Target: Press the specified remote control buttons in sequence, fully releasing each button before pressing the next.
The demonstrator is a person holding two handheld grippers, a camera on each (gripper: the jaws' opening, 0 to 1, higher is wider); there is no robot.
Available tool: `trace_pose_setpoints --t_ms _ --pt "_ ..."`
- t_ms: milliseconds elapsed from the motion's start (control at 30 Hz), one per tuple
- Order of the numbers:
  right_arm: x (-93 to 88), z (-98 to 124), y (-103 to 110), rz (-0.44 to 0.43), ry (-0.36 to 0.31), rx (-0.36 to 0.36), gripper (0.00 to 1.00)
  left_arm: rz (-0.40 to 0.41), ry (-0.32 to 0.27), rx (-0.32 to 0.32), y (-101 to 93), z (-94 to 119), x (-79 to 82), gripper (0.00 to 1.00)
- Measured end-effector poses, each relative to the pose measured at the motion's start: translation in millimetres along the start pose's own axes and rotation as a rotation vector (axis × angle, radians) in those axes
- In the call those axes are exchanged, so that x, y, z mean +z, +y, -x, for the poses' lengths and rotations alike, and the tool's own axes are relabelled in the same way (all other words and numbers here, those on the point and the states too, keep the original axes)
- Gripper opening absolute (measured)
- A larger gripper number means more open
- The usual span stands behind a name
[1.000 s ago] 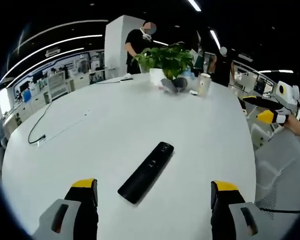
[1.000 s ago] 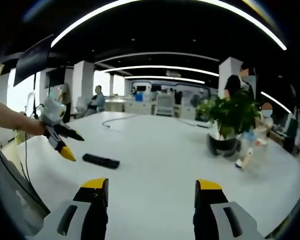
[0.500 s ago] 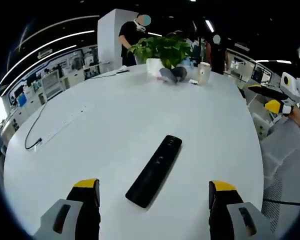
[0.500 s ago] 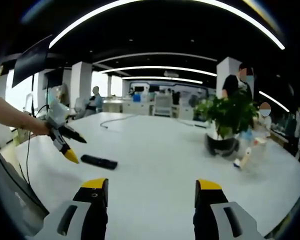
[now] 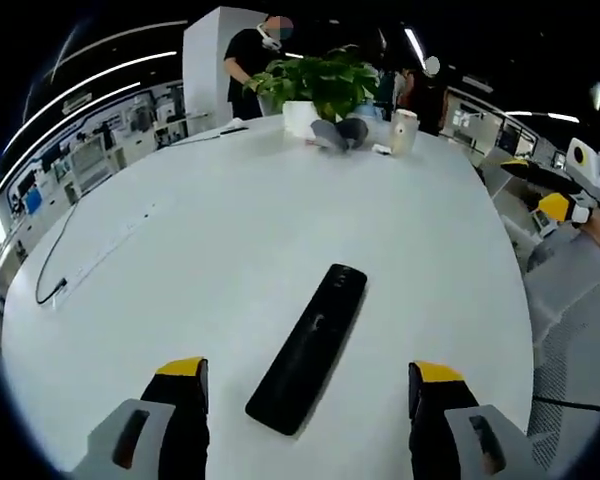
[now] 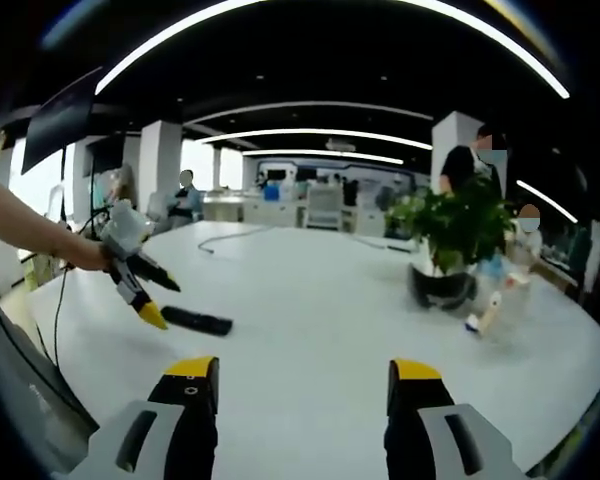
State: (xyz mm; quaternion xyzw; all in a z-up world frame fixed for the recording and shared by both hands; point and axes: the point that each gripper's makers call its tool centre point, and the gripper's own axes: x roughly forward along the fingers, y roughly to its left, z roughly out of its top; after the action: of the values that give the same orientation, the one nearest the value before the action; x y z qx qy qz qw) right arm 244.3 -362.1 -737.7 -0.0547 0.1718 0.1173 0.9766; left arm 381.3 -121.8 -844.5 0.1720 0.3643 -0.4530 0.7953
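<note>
In the left gripper view a cable [image 5: 55,270] trails along the left of the white table [image 5: 210,220]. The left gripper [image 5: 307,400] has its jaws wide apart, and the black remote [image 5: 308,345] lies flat on the table between and just ahead of them, untouched. Farther off stand a plant [image 5: 320,85] and a cup [image 5: 405,130]; the right gripper [image 5: 565,195] shows at the right edge. In the right gripper view the left gripper [image 6: 140,290] hangs close above the remote [image 6: 197,321], a hand [image 6: 80,250] behind it. The right gripper [image 6: 298,400], jaws apart and empty, is over bare table.
</note>
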Motion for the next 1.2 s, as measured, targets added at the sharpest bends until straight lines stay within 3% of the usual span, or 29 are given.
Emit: trace_pose_setpoints --t_ms 200,500,567,767,1033,1167,1200 --pt "-1.5 0.3 -1.5 -0.002 0.007 -0.005 0.66 -0.015 0.067 0.037 8.5 -10.2 -6.6 0.79" --pt "-5.5 0.1 -4.2 0.019 0.03 -0.017 0.65 -0.039 0.104 0.047 14.8 -19.4 -11.2 0.73" --pt "-5.2 0.1 -4.1 0.024 0.031 -0.018 0.65 -0.008 0.088 0.036 14.6 -20.6 -8.7 0.72" --pt "-5.6 0.8 -7.7 0.019 0.033 -0.028 0.65 -0.037 0.073 0.023 15.4 -23.3 -2.7 0.67" --pt "-5.3 0.7 -6.9 0.028 0.035 -0.024 0.65 -0.086 0.062 -0.013 11.4 -20.2 -4.5 0.5" --pt "-4.4 1.4 -8.0 0.022 0.029 -0.028 0.64 -0.129 0.07 -0.041 8.7 -17.0 -6.4 0.29" --pt "-4.1 1.9 -8.9 0.021 0.028 -0.032 0.64 -0.132 0.066 -0.04 6.4 -19.1 -6.8 0.28"
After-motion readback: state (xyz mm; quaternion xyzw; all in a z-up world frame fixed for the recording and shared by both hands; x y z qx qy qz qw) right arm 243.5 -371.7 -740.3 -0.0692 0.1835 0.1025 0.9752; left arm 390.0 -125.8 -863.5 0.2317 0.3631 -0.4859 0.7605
